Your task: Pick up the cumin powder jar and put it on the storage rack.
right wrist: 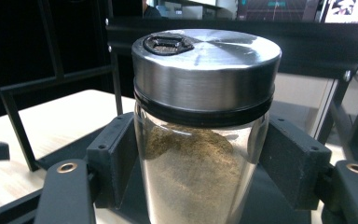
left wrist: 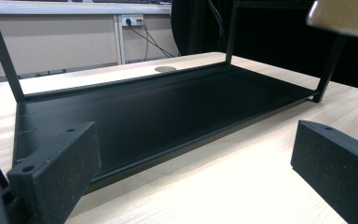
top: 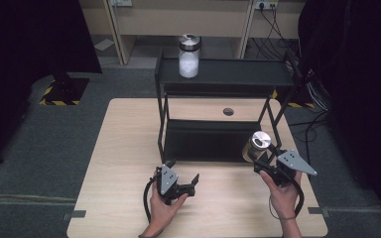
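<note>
**Between the right claw's pads: a jar of brown spice**

From the high view, the right claw (top: 262,159) is clamped on a glass spice jar (top: 256,145) with a steel lid, held upright at the front right corner of the black two-tier rack (top: 218,119). The person's right hand (top: 282,191) grips the tool just behind the jar. Well off to that claw's left, the left claw (top: 192,182) lies low over the wooden counter (top: 124,148), jaws apart and holding nothing, just short of the rack's lower shelf. A second jar (top: 188,55) — filled with white grains — stands on the rack's top shelf, far ahead of both claws.

Along the left claw view, the two black pads (left wrist: 58,168) stand wide apart with bare counter (left wrist: 223,186) between them, and the rack's lower shelf (left wrist: 168,107) stretches just ahead.

Along the right claw view, the spice jar (right wrist: 200,154) sits squarely between the pads (right wrist: 114,154), both pressing its glass wall — brown powder fills it to just below the lid (right wrist: 207,65), whose shaker flap is closed.
</note>
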Demonstrator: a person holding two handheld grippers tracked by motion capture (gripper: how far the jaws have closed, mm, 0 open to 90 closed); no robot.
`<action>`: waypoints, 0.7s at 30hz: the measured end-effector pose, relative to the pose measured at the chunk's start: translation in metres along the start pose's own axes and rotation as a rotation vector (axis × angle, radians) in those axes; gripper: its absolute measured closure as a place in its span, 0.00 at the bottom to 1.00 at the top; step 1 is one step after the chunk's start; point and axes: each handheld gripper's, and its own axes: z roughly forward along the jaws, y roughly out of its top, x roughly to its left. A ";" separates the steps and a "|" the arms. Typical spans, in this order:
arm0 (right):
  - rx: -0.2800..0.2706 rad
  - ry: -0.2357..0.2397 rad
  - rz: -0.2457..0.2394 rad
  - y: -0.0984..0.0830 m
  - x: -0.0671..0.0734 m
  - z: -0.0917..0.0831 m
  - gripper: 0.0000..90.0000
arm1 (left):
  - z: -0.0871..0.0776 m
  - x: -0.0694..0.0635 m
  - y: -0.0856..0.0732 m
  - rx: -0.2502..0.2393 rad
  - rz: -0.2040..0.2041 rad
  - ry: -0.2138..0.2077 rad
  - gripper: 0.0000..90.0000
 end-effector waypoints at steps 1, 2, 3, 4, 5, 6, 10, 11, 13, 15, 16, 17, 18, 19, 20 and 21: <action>-0.006 -0.001 -0.005 0.003 0.000 0.000 0.34 | 0.000 0.000 0.000 0.000 0.001 0.000 0.01; -0.013 -0.004 -0.009 0.007 0.000 0.000 0.34 | 0.000 0.000 0.000 0.000 -0.001 0.000 0.01; -0.022 -0.006 -0.010 0.010 0.000 0.000 0.34 | 0.000 0.000 0.000 0.001 -0.001 -0.001 0.01; -0.027 -0.008 -0.011 0.014 0.000 0.000 0.34 | 0.000 0.000 0.000 0.001 -0.001 -0.001 0.01; -0.034 -0.010 -0.013 0.017 0.000 0.001 0.34 | 0.000 0.000 0.000 0.001 -0.002 -0.001 0.01; -0.039 -0.010 -0.013 0.021 -0.001 0.001 0.34 | 0.000 0.001 0.000 0.001 -0.003 -0.001 0.01; -0.055 -0.017 -0.013 0.031 -0.003 0.004 0.34 | 0.000 0.000 0.000 -0.001 0.001 0.000 0.01; -0.057 -0.020 -0.013 0.034 -0.003 0.004 0.34 | 0.000 0.000 0.000 -0.001 0.002 0.000 0.01; -0.059 -0.023 -0.017 0.038 -0.003 0.005 0.34 | 0.000 0.000 0.000 -0.001 0.003 -0.001 0.01; -0.059 -0.027 -0.023 0.043 -0.003 0.005 0.34 | 0.000 -0.001 0.000 0.000 0.004 -0.002 0.01; -0.060 -0.029 -0.027 0.045 -0.003 0.005 0.34 | 0.000 0.000 0.000 0.001 0.004 -0.002 0.01; -0.063 -0.030 -0.029 0.048 -0.003 0.005 0.34 | 0.000 0.000 0.000 0.001 0.002 -0.002 0.01; -0.066 -0.032 -0.031 0.050 -0.004 0.005 0.34 | 0.000 0.000 0.000 0.001 0.001 -0.003 0.01; -0.070 -0.036 -0.031 0.053 -0.004 0.006 0.34 | 0.000 0.000 0.000 0.001 0.001 -0.003 0.01; -0.073 -0.037 -0.033 0.056 -0.005 0.006 0.34 | 0.000 0.000 0.000 0.001 0.002 -0.003 0.01; -0.076 -0.038 -0.032 0.059 -0.006 0.006 0.34 | 0.000 0.000 0.000 0.002 0.004 -0.003 0.01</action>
